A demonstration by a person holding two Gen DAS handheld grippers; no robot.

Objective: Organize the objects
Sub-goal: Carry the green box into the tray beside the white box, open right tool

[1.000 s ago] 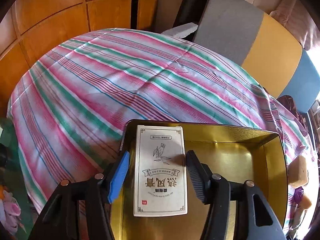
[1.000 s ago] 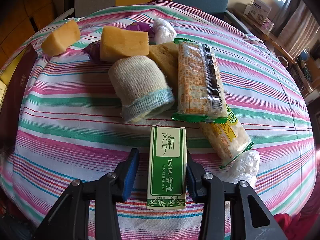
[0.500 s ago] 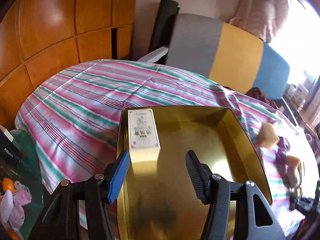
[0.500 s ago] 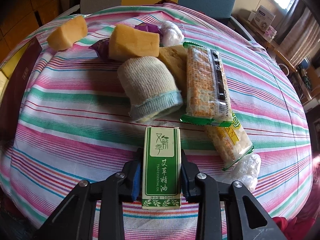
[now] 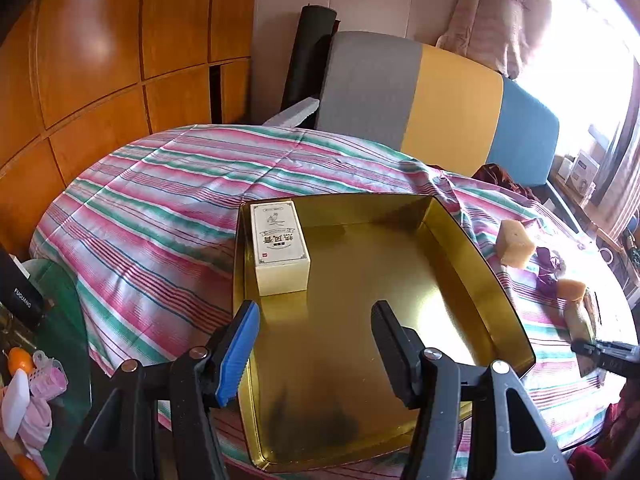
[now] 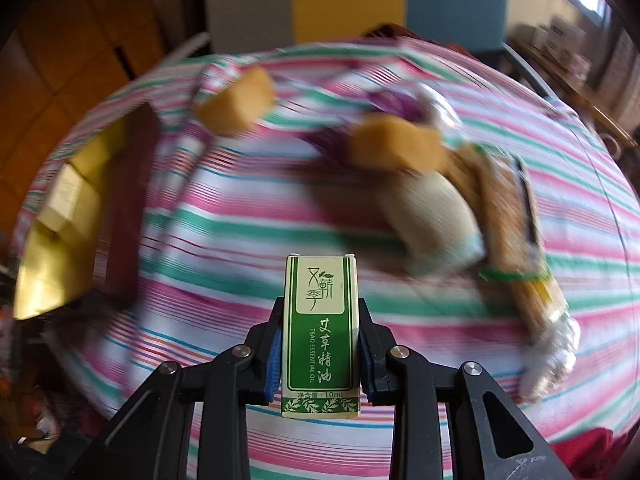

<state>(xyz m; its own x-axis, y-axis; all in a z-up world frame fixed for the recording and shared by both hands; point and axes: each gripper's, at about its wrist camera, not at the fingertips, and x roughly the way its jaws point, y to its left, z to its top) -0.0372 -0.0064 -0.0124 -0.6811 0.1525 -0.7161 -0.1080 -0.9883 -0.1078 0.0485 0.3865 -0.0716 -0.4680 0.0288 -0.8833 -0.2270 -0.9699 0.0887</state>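
A gold tin tray (image 5: 460,248) lies on the striped tablecloth. A cream box (image 5: 280,246) sits in its far left corner. My left gripper (image 5: 316,344) is open and empty, held above the tray's near end, back from the box. My right gripper (image 6: 320,344) is shut on a green and cream essential oil box (image 6: 320,336), lifted above the cloth. The tray (image 6: 44,264) with the cream box (image 6: 66,200) shows blurred at the left of the right wrist view.
Yellow sponges (image 6: 236,106) (image 6: 394,146), a rolled cream cloth (image 6: 432,216), cracker packs (image 6: 512,216), purple wrappers and clear plastic lie on the cloth to the right of the tray. A grey, yellow and blue sofa (image 5: 420,96) stands behind the table. A glass side table (image 5: 36,344) is at left.
My left gripper let go of the cream box in the tray and drew back and up. My right gripper closed on the green box and lifted it, swinging left.
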